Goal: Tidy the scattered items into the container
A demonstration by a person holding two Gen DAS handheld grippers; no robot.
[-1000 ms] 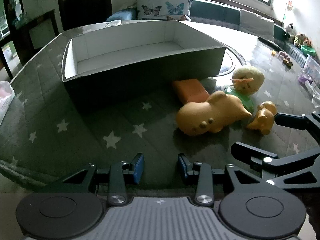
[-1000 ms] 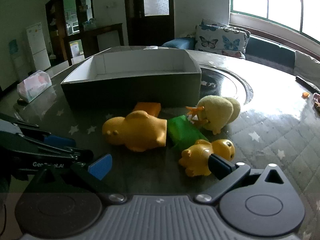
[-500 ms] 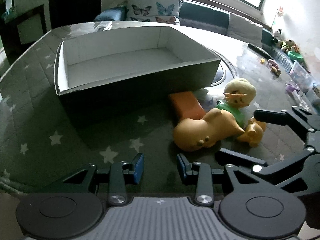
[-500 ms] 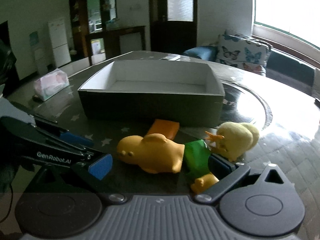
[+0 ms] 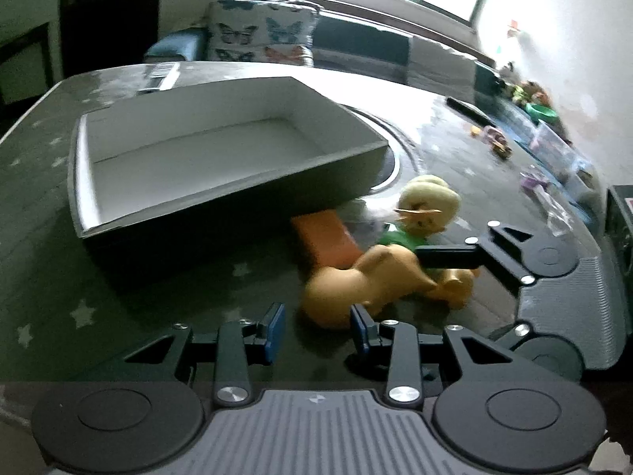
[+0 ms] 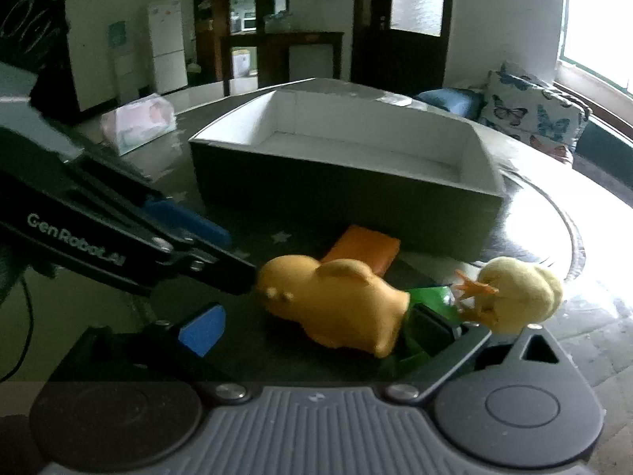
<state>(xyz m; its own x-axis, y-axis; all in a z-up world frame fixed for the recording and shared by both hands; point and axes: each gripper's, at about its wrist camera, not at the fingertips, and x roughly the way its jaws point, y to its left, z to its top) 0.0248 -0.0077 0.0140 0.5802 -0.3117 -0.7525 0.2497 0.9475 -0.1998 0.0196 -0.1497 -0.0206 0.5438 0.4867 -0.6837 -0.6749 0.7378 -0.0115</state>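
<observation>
A dark box with a white inside (image 5: 221,146) (image 6: 356,150) stands open on the table. In front of it lie a big yellow-orange rubber animal (image 5: 360,281) (image 6: 336,304), an orange block (image 5: 324,233) (image 6: 364,249), a green piece (image 5: 399,239) (image 6: 429,297), a fuzzy yellow chick (image 5: 429,202) (image 6: 518,293) and a small yellow duck (image 5: 455,281). My left gripper (image 5: 316,326) is open, its fingers just short of the rubber animal's head end. My right gripper (image 6: 316,326) is open around the animal's rear and the green piece.
The table (image 5: 59,261) has a dark star-patterned cover. A pink tissue pack (image 6: 138,122) lies at its far left. Small toys and clear bags (image 5: 546,166) lie at its right edge. A sofa with butterfly cushions (image 5: 261,35) stands behind.
Both grippers have moved in toward the toy pile. The right gripper has swung left, so the small duck has dropped out of its view and the big rubber animal now sits between its fingers.
</observation>
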